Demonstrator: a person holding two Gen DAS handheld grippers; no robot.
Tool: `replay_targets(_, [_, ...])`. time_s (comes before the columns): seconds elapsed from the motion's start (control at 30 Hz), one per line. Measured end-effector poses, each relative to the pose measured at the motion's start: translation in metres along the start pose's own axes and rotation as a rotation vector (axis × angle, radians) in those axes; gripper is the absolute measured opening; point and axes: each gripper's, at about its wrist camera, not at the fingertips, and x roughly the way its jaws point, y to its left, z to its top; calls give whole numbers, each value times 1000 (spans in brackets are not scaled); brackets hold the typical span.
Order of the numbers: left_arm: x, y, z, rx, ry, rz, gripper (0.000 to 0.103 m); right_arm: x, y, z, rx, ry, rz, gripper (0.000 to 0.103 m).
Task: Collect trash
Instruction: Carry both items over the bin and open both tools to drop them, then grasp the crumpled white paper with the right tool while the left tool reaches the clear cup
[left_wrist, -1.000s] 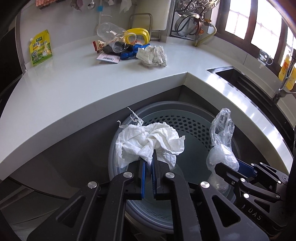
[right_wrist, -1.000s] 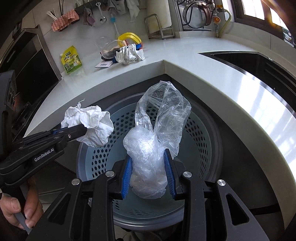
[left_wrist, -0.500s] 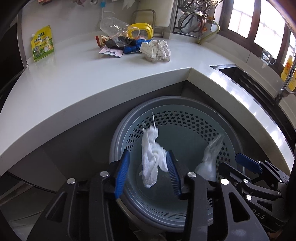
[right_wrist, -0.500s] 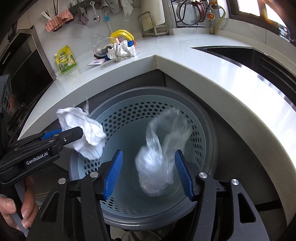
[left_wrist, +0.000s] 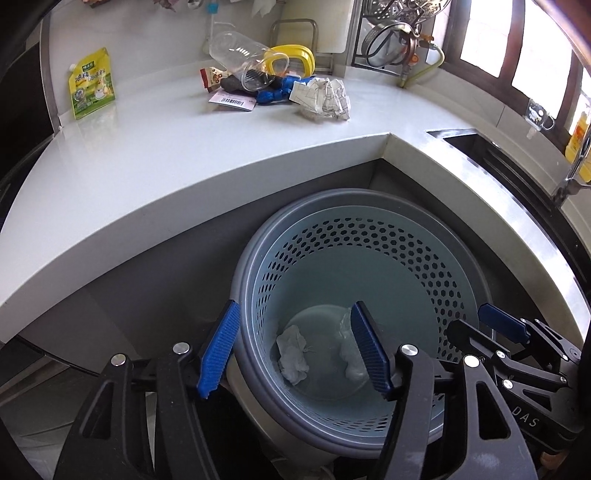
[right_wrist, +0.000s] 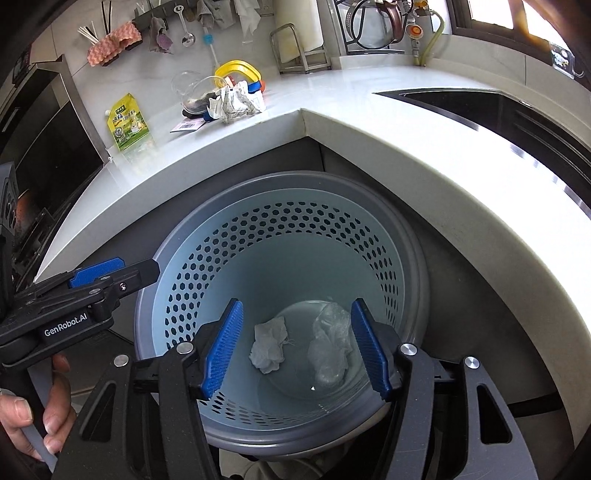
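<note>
A grey-rimmed perforated bin (left_wrist: 332, 195) (right_wrist: 280, 177) stands below the counter corner. On its floor lie a crumpled white tissue (left_wrist: 291, 354) (right_wrist: 269, 345) and a clear plastic bag (left_wrist: 349, 358) (right_wrist: 330, 347), side by side. My left gripper (left_wrist: 294, 308) hangs over the bin's left rim; its jaws are opening, with nothing between them. My right gripper (right_wrist: 296, 303) stays open and empty above the bin. More trash sits far back on the counter: a crumpled printed paper (left_wrist: 325, 99) (right_wrist: 236, 103), a clear plastic bottle (left_wrist: 240, 55) on its side and a barcode label (left_wrist: 232, 101).
A white L-shaped counter (left_wrist: 147, 166) wraps around the bin. A yellow-green pouch (left_wrist: 91, 83) leans on the back wall. A sink (left_wrist: 480, 147) lies at the right, with a dish rack (left_wrist: 391, 37) behind. A person's hand (right_wrist: 29, 424) holds the left gripper's handle.
Both grippers opened. The tissue dropped from the left gripper and the plastic bag from the right; both now lie on the bin floor.
</note>
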Motion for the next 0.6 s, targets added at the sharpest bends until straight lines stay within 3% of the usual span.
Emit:
replay_targets(0.33, [-17,13,3,-12,-39,21,78,-7,2,1,3,-26,16,59])
replay_targets(0.5, [-35,28,19,-50,-102,38,81,-18,7,19,-16,-82,25,63])
replay_targets(0.6, [-46,37,33,-62,-158,62,89,-22,14,38,-45,-125,33,66])
